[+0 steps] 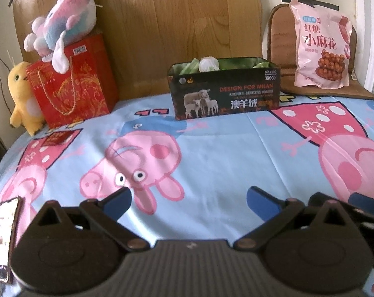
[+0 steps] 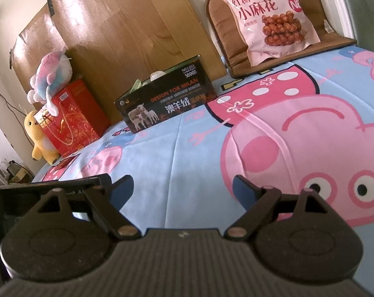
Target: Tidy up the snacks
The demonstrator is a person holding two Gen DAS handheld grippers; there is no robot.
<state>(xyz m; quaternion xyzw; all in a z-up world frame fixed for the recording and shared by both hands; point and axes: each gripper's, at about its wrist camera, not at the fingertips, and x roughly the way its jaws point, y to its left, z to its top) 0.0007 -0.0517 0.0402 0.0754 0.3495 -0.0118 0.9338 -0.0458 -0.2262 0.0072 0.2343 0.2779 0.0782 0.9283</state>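
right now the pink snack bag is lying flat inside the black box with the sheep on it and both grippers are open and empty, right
Not quite. The pink snack bag is not in the black box; it stands propped against the brown chair cushion, off to the box's right, as the left wrist view shows. The rest holds: the left gripper and right gripper are both open and empty.
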